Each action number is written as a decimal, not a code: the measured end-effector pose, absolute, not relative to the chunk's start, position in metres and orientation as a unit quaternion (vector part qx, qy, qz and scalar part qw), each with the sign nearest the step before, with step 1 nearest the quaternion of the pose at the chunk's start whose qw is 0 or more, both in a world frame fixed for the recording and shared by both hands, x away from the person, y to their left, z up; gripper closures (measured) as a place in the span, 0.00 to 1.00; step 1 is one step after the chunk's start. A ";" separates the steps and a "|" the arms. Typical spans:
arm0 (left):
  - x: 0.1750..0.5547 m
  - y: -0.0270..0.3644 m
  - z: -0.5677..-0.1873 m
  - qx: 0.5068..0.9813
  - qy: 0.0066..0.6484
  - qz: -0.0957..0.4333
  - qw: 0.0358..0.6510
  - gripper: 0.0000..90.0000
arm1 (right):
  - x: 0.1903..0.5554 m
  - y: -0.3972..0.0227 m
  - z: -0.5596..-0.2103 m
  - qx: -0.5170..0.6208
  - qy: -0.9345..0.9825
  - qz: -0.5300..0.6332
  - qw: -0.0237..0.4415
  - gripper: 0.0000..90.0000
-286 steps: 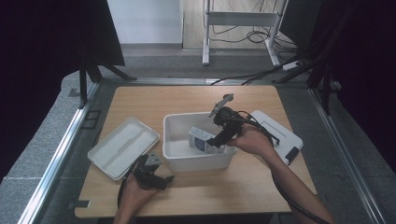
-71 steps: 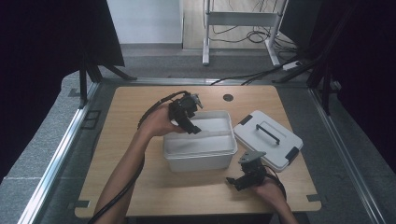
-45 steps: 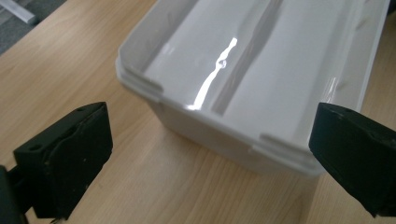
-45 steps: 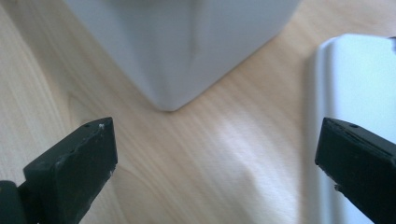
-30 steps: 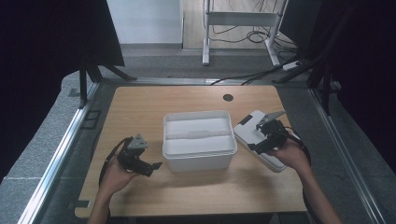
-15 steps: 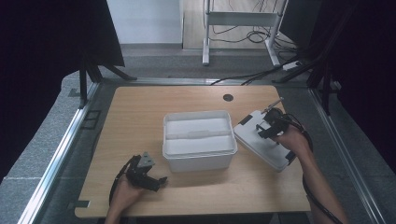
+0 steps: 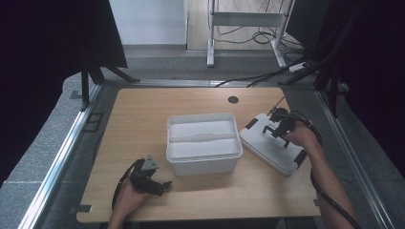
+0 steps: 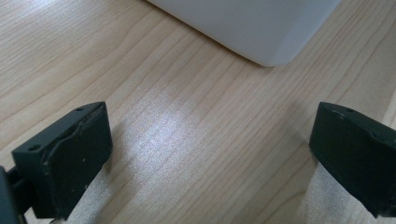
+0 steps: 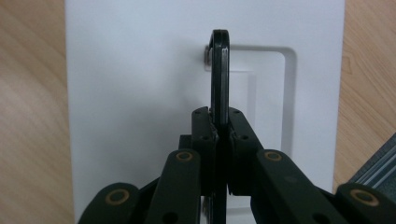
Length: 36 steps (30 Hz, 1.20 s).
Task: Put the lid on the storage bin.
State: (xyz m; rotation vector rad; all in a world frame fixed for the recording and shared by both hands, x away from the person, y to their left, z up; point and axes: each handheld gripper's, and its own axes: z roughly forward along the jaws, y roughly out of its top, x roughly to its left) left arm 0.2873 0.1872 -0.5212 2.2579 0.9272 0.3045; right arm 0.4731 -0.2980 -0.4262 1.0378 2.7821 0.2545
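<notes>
- The right gripper [image 7: 276, 128] is over the lid [image 7: 272, 149], which lies flat on the table [image 7: 143, 114] just to the right of the box [image 7: 202, 141].
- In the right gripper view its two black jaws have just been closing, and now they pinch the handle [image 9: 219, 74] of the lid [image 9: 135, 102] between them.
- The handle is black, thin and curved at the top like a little hoop, and it stands up out of a shallow dip with round corners.
- The lid is white, smooth plastic, shaped like a flat rectangle (it has small black clips at its ends in the high view).
- The box is white plastic too, open on top, with round corners and a thick rim; it sits in the middle of the table.
- The left gripper [image 7: 152, 181] rests low at the near edge of the table, just in front of the box's left corner.
- In the left gripper view its jaws stand wide apart, with nothing between them but bare wood, and a round white corner of the box [image 8: 261, 28] shows ahead.
- The table [image 8: 187, 140] is pale wood with long thin grain lines and a soft shine.
</notes>
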 end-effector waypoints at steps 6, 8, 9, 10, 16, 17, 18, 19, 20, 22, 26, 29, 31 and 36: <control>0.287 0.187 -0.521 0.864 0.356 0.116 0.335 0.00 | 0.463 -0.303 -0.405 0.311 0.942 0.098 0.077 0.93; 0.287 0.187 -0.521 0.865 0.356 0.116 0.335 0.00 | 0.459 -0.304 -0.396 0.296 0.947 0.101 0.078 0.93; 0.287 0.187 -0.521 0.865 0.356 0.116 0.335 0.00 | 0.458 -0.305 -0.392 0.287 0.949 0.103 0.080 0.93; 0.287 0.187 -0.521 0.864 0.356 0.116 0.335 0.00 | 0.456 -0.305 -0.387 0.286 0.949 0.103 0.080 0.93; 0.287 0.187 -0.521 0.864 0.356 0.116 0.336 0.00 | 0.446 -0.305 -0.358 0.257 0.957 0.107 0.084 0.93; 0.287 0.187 -0.521 0.864 0.356 0.116 0.336 0.00 | 0.444 -0.305 -0.355 0.255 0.957 0.110 0.085 0.93; 0.287 0.187 -0.521 0.864 0.356 0.116 0.336 0.00 | 0.442 -0.305 -0.350 0.251 0.958 0.113 0.085 0.93; 0.287 0.187 -0.521 0.864 0.356 0.116 0.336 0.00 | 0.442 -0.305 -0.347 0.249 0.958 0.118 0.085 0.93; 0.287 0.187 -0.521 0.864 0.356 0.116 0.336 0.00 | 0.440 -0.305 -0.341 0.247 0.958 0.122 0.085 0.93; 0.287 0.187 -0.521 0.864 0.356 0.116 0.336 0.00 | 0.438 -0.306 -0.334 0.245 0.957 0.127 0.086 0.93; 0.287 0.187 -0.521 0.864 0.357 0.116 0.336 0.00 | 0.435 -0.306 -0.316 0.232 0.959 0.134 0.089 0.93; 0.287 0.187 -0.521 0.864 0.357 0.116 0.336 0.00 | 0.432 -0.306 -0.304 0.224 0.961 0.137 0.091 0.93; 0.287 0.187 -0.521 0.864 0.357 0.116 0.336 0.00 | 0.430 -0.304 -0.296 0.216 0.962 0.141 0.092 0.93; 0.287 0.187 -0.521 0.864 0.357 0.116 0.336 0.00 | 0.424 -0.297 -0.275 0.195 0.964 0.155 0.094 0.93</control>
